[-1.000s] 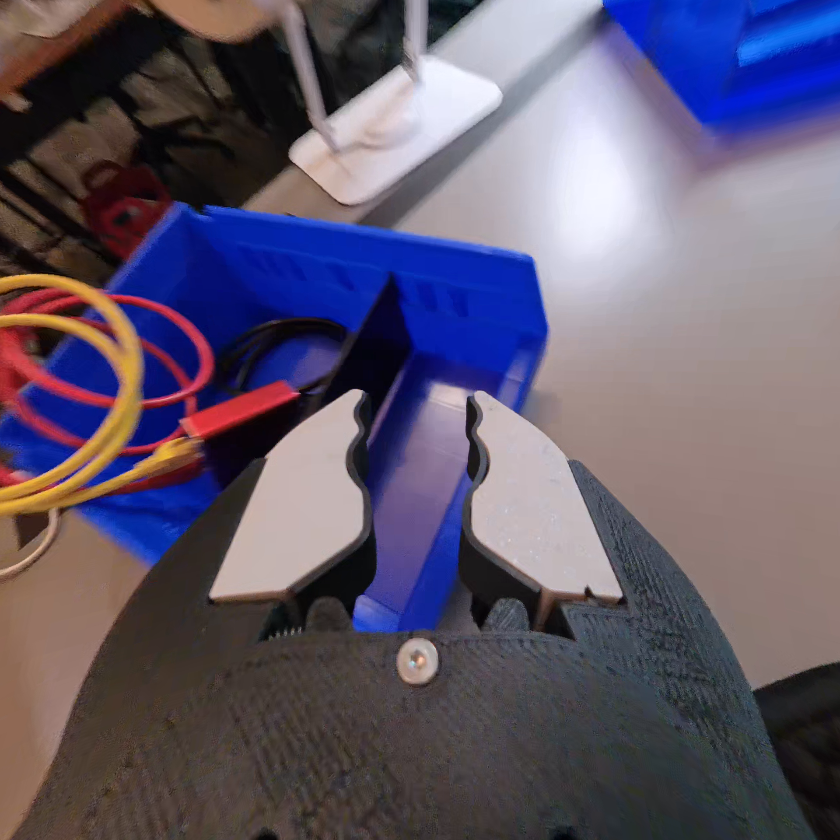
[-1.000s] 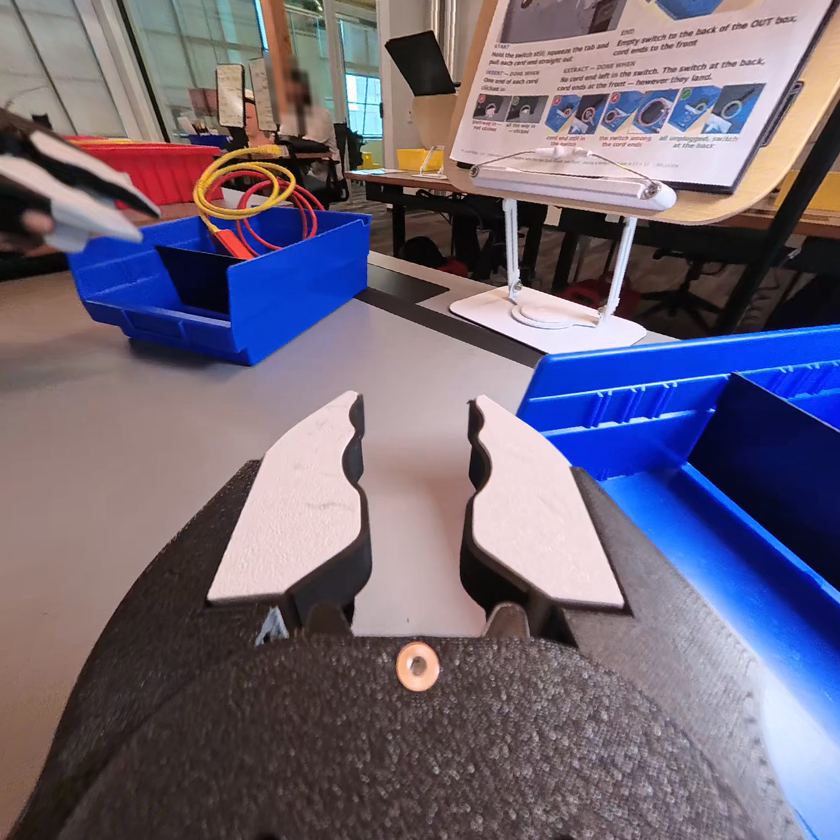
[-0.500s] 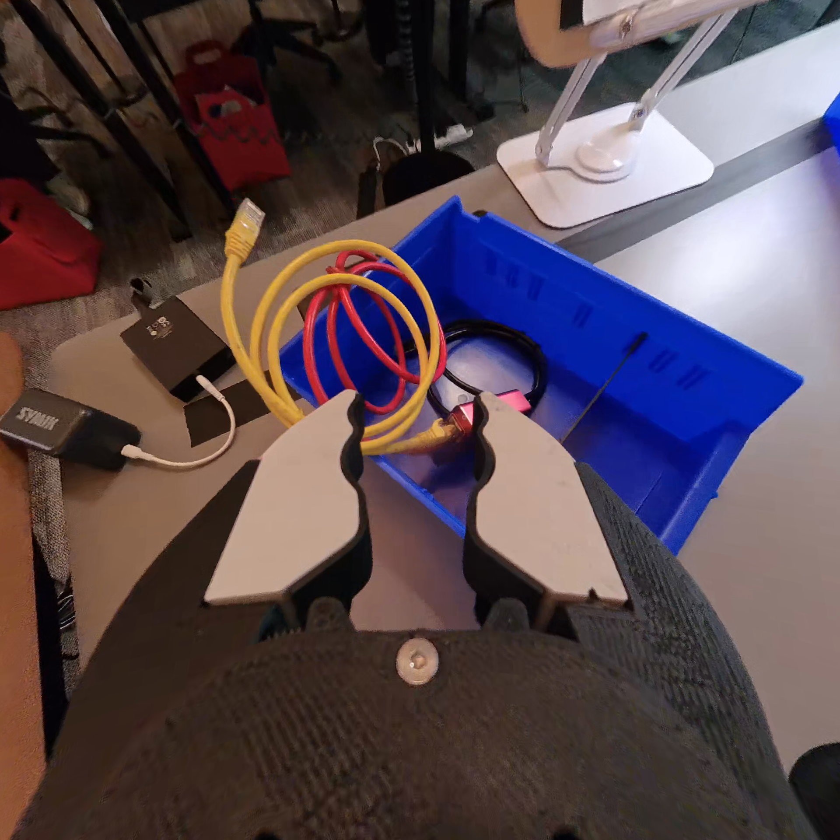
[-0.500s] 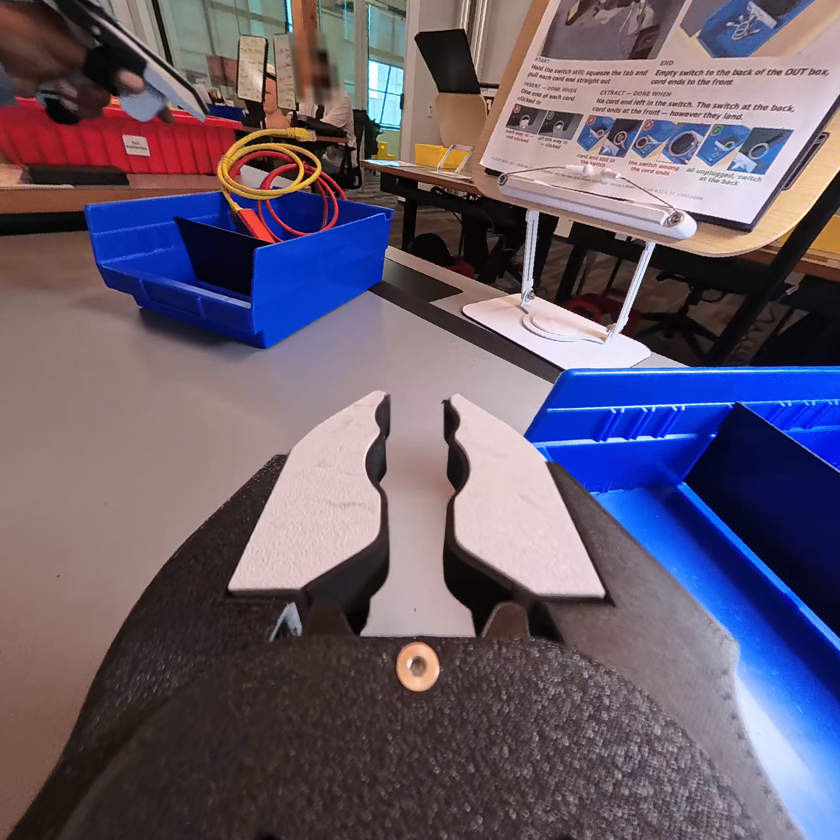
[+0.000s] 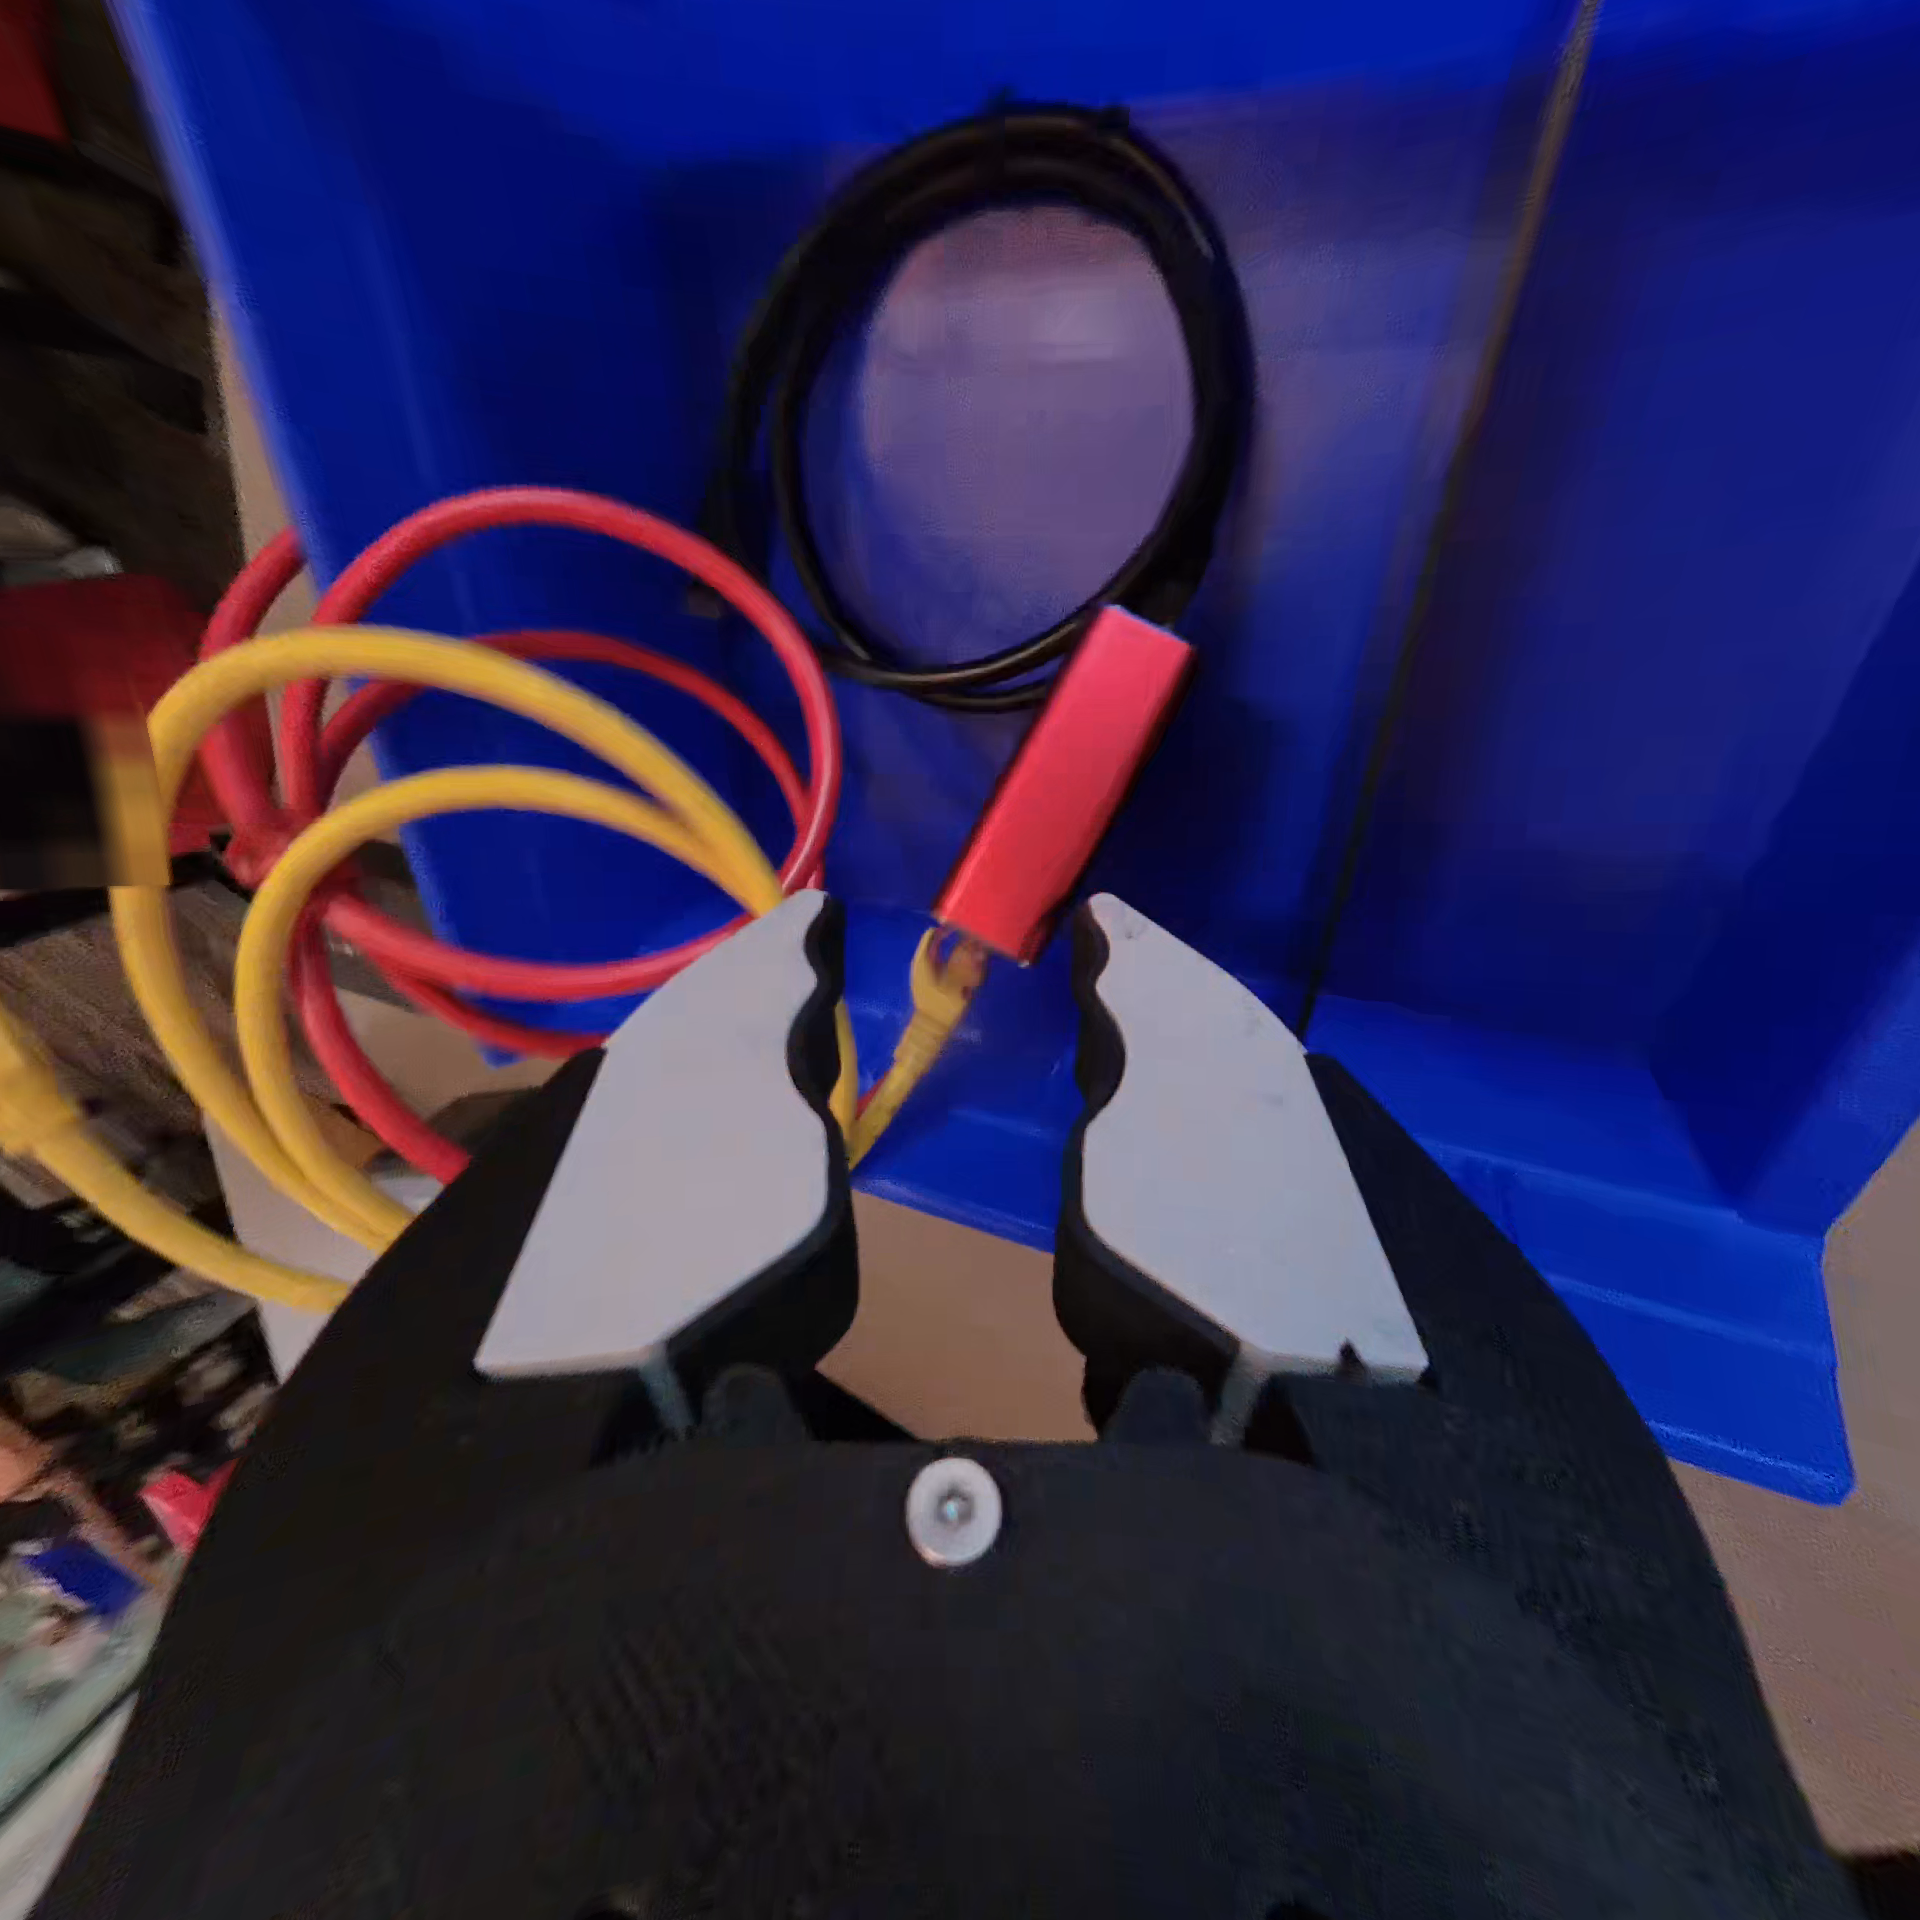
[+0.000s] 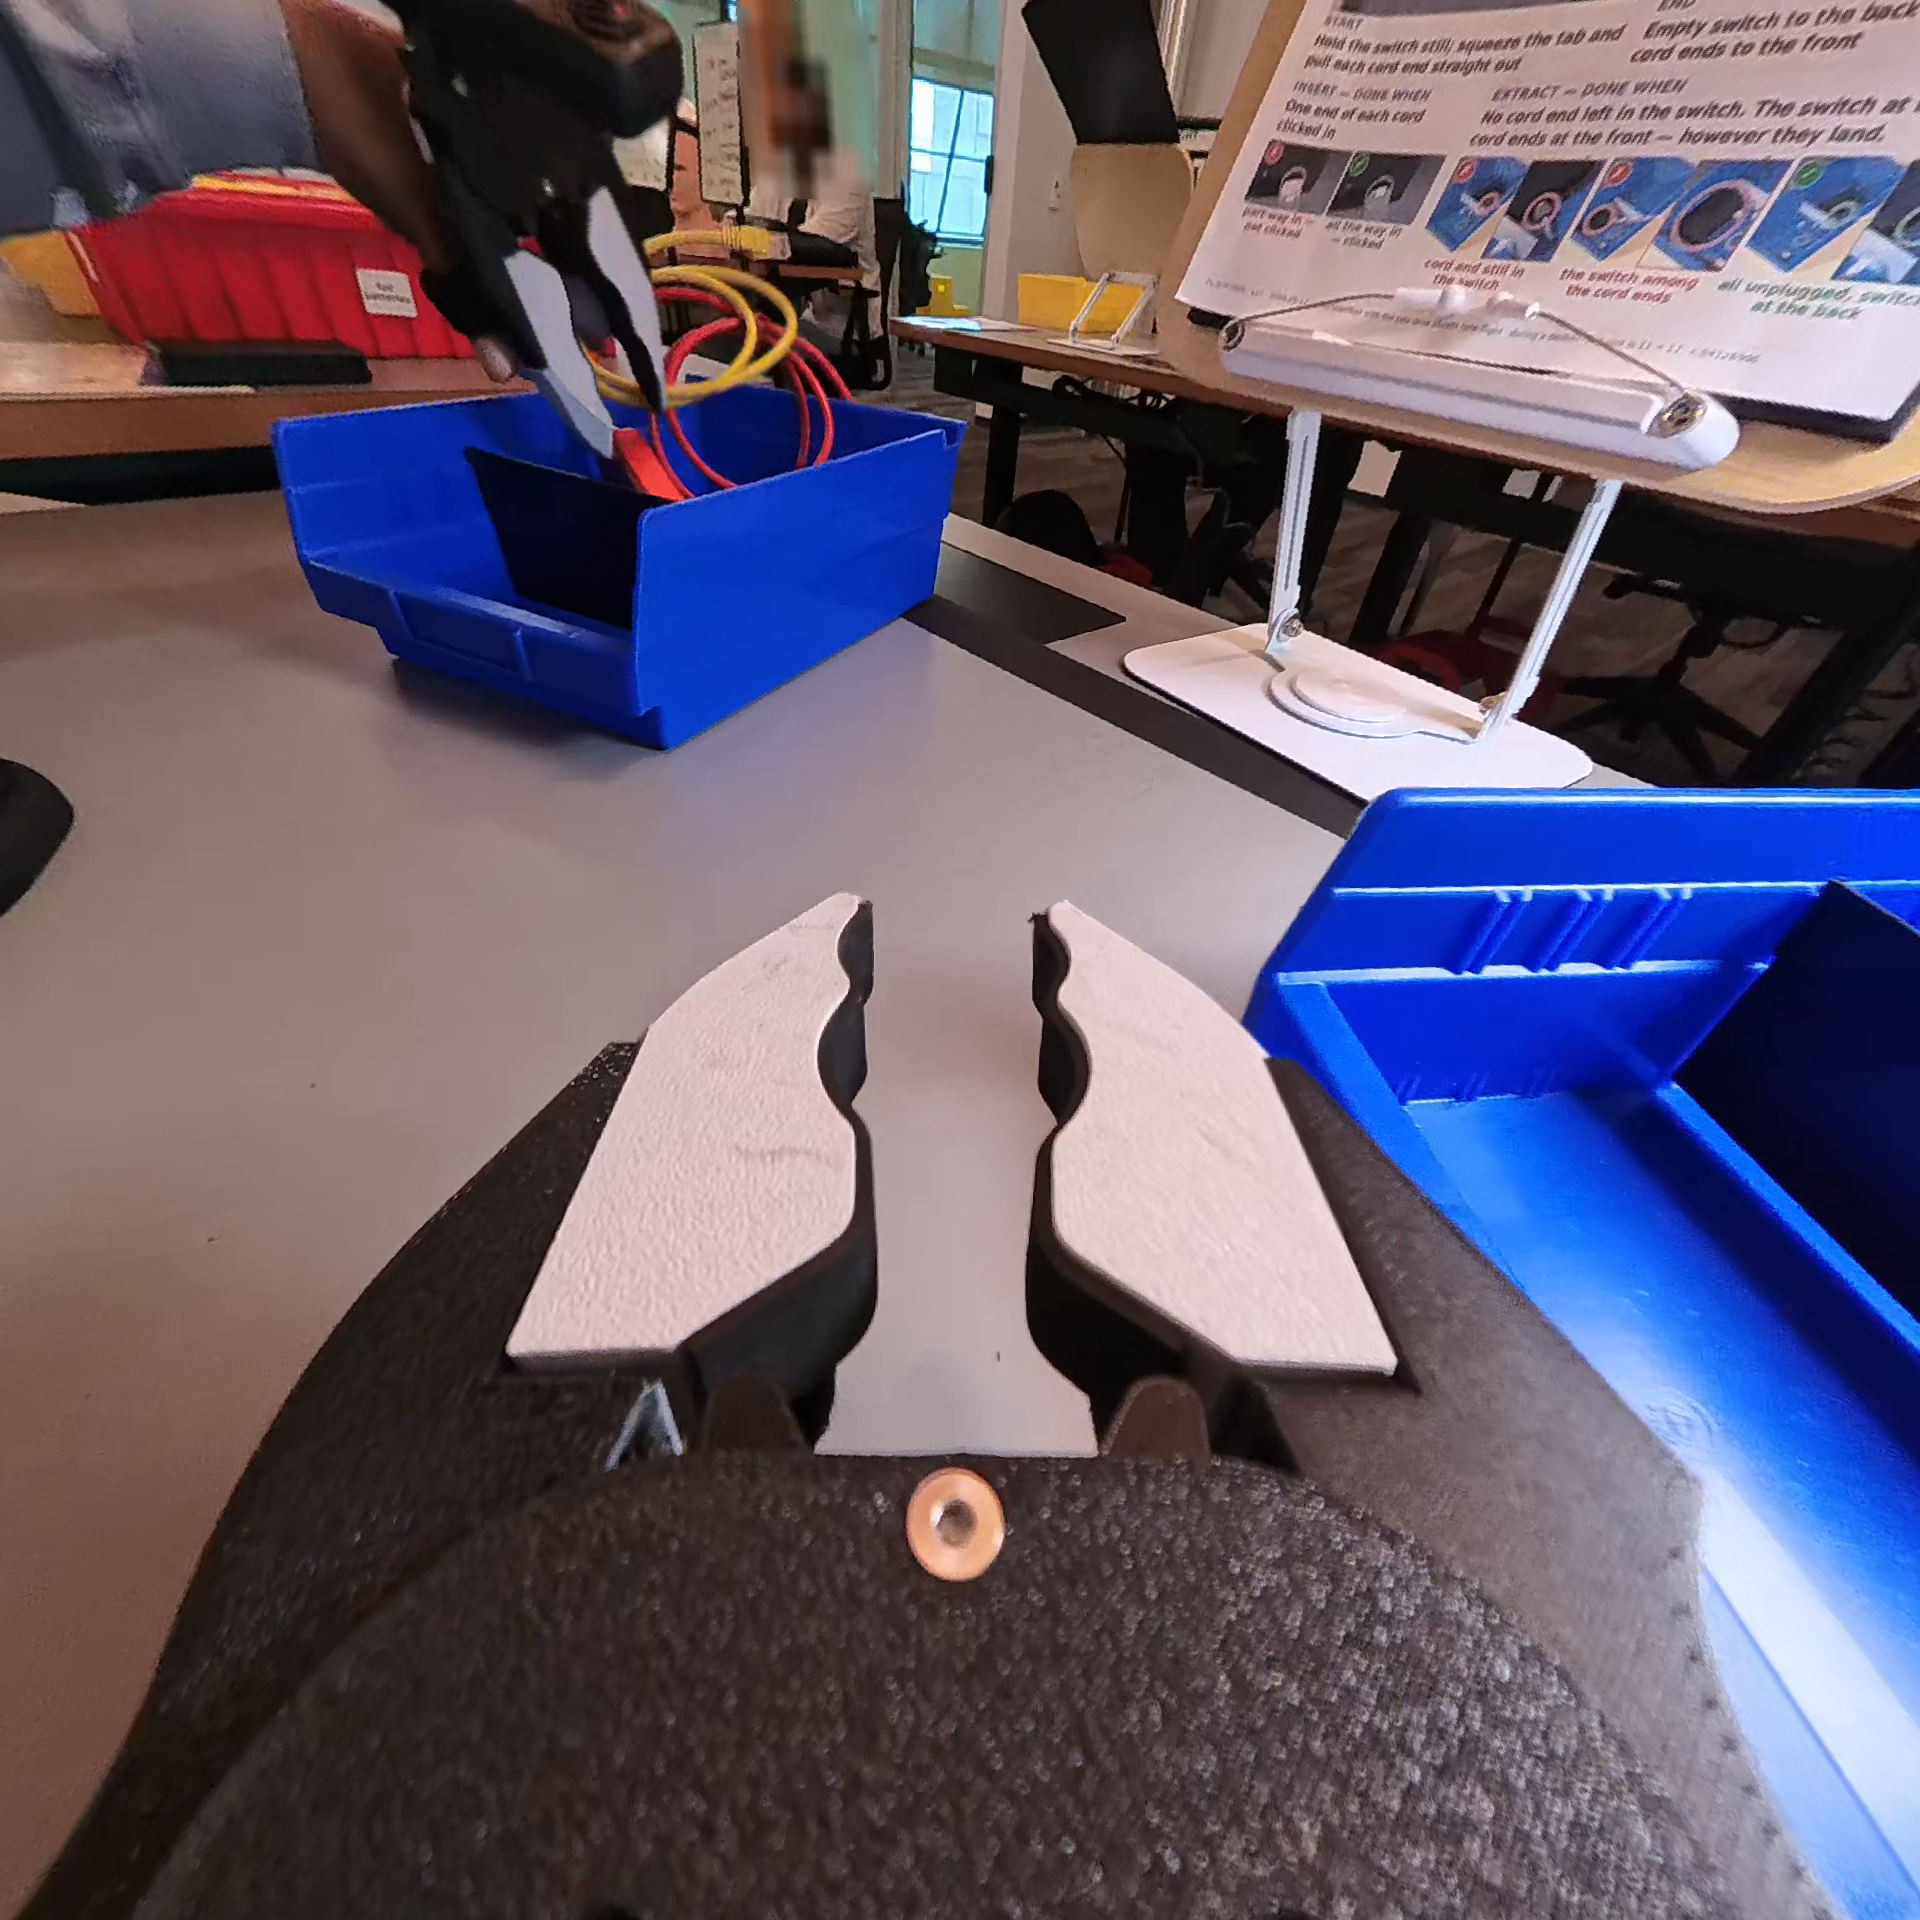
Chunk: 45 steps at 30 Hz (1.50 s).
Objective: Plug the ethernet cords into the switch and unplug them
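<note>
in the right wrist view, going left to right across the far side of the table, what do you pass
red bin → left gripper reaching into the far blue bin → red and yellow cords → white stand → near blue bin

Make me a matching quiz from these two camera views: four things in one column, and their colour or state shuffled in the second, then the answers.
Things
1. left gripper
2. switch
3. power cable
4. right gripper

States
A. black, coiled on the bin floor
B. open, low over the grey table
C. red, with a yellow cord plugged in
D. open, just short of the switch

Pairs: 1-D, 2-C, 3-A, 4-B
</note>
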Available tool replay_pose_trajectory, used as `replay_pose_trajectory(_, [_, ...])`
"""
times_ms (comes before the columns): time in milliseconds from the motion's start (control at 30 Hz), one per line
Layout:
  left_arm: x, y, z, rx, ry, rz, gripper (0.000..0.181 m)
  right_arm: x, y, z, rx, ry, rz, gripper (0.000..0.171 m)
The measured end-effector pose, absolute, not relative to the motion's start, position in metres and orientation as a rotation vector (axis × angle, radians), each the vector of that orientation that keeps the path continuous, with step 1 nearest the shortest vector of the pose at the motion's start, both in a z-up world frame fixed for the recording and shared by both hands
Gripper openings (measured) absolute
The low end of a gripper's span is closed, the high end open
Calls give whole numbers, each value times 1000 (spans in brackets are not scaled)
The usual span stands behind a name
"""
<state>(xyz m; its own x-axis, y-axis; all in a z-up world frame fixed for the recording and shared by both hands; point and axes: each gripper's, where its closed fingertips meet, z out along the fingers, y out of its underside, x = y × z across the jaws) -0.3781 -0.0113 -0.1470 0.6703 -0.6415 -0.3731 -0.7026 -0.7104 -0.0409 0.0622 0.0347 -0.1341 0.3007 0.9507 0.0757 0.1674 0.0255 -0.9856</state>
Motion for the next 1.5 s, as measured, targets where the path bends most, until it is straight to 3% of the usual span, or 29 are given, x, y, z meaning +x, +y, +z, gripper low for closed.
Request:
replay_pose_trajectory(33, [-375,-11,-150,-2705,1169,513,43,61,34,-135,-1421,-1117,861,28])
replay_pose_trajectory(200, [-375,-15,-167,-2813,1411,542,46,59,32,-142,-1436,-1144,861,28])
replay_pose_trajectory(500, [-383,-14,-192,-2890,1574,654,30,58,33,-150,-1473,-1150,869,26])
replay_pose_trajectory(667, [-372,-18,-140,-2772,1354,538,28,55,31,-151,-1484,-1142,907,25])
replay_pose_trajectory(900, [-332,-23,-13,-2359,944,275,28,48,23,-128,-1420,-1136,905,25])
replay_pose_trajectory(1033, [-282,-28,73,-1965,735,68,28,37,10,-88,-1332,-1120,927,24])
replay_pose_trajectory(1167, [-207,-45,140,-1553,597,-238,28,11,-13,-9,-1158,-1112,938,25])
replay_pose_trajectory(1333, [-123,-67,159,-1130,494,-684,28,-16,-48,85,-1005,-1085,1053,33])
replay_pose_trajectory(1500, [-55,-56,119,-985,499,-1154,27,-19,-46,90,-974,-1090,968,46])
